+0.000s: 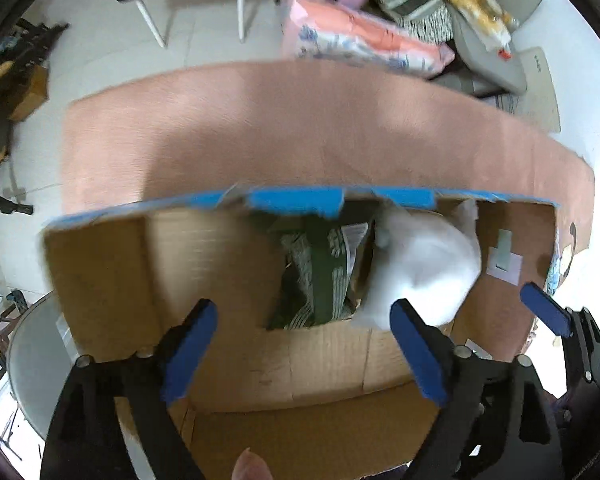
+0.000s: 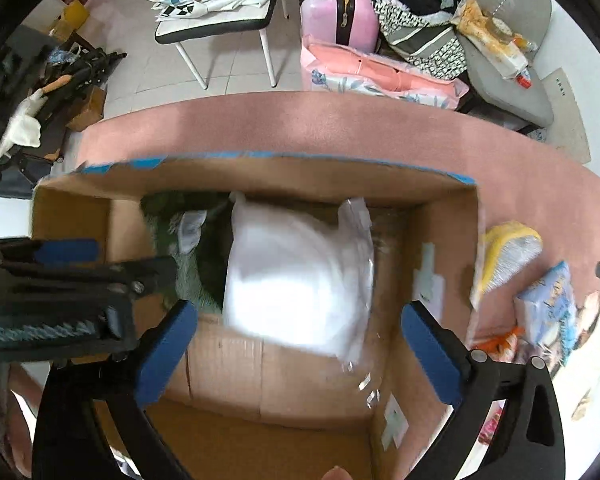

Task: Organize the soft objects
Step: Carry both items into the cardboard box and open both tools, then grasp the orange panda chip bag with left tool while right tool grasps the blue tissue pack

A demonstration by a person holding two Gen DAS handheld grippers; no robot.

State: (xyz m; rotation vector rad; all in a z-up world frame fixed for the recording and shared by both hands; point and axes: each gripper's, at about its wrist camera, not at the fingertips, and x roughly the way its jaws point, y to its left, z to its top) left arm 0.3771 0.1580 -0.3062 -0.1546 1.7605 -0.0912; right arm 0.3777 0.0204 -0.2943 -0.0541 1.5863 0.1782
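Observation:
An open cardboard box (image 2: 452, 240) with blue tape on its rim stands on a pink rug (image 2: 340, 128). Inside lie a white soft bundle in clear plastic (image 2: 296, 276) and a green patterned cloth (image 2: 188, 276). Both also show in the left wrist view: the white bundle (image 1: 424, 264) and the green cloth (image 1: 320, 276) in the box (image 1: 204, 264). My left gripper (image 1: 304, 328) is open and empty above the box. My right gripper (image 2: 300, 328) is open and empty over the white bundle. The blurred bundle is not touching either gripper.
Right of the box on the rug lie a yellow-and-grey soft item (image 2: 508, 252) and a blue-printed pack (image 2: 548, 304). Beyond the rug stand a chair with pillows (image 2: 220, 4), a pink suitcase (image 2: 336, 4), a pink bedding bag (image 2: 380, 76) and a grey seat (image 2: 508, 76).

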